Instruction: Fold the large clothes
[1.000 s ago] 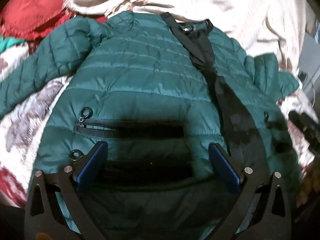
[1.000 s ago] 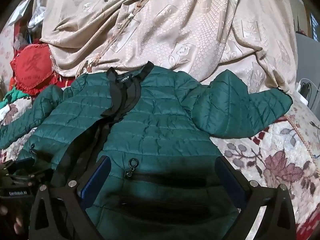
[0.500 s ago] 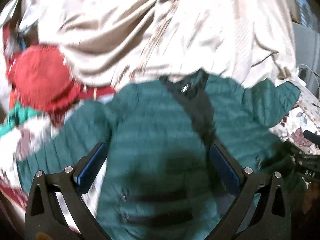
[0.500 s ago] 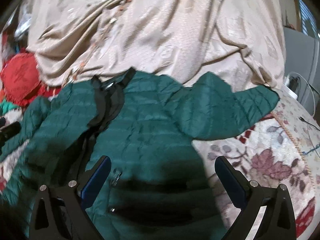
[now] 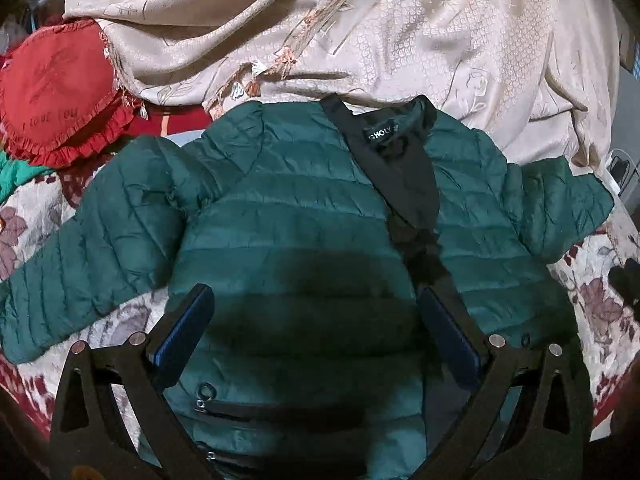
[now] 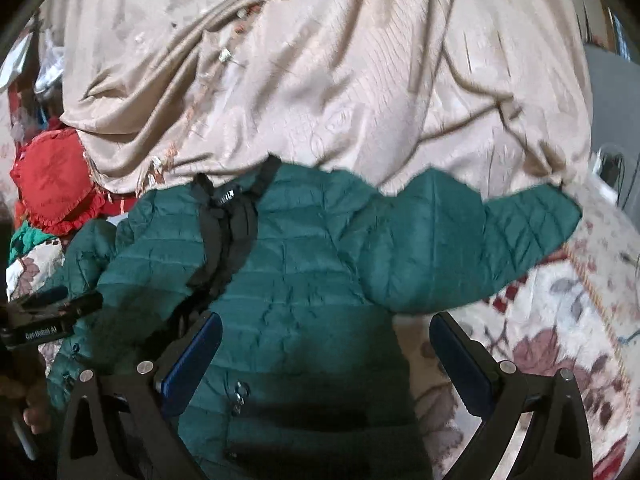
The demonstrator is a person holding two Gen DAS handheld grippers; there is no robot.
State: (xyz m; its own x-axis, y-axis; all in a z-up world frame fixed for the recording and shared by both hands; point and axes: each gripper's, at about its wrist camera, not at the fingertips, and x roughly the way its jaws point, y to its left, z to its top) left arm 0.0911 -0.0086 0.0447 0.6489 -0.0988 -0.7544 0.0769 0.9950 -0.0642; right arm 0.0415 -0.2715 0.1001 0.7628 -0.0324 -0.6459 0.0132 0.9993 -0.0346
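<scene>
Green quilted jacket (image 5: 304, 240) spread front-up on a floral bedspread (image 6: 560, 352), black-lined collar (image 5: 396, 136) at the far end against a heap of beige patterned cloth (image 5: 400, 40). Front partly open along the black placket. One sleeve (image 5: 88, 264) stretched out flat to the left in the left wrist view, the other sleeve (image 6: 460, 248) bent outward to the right in the right wrist view. Zip pockets with ring pulls (image 5: 206, 394) low on the body. Left claw (image 5: 316, 344) spread wide above the lower front of the jacket, blue pads (image 5: 184, 336) apart, nothing between them; contact with the fabric cannot be told. Right claw (image 6: 326, 364) likewise wide and empty, one pad over the jacket's side, the other over the bedspread just beside the hem edge. Red ruffled cushion (image 5: 56, 92) to the far left, partly under the beige cloth.
</scene>
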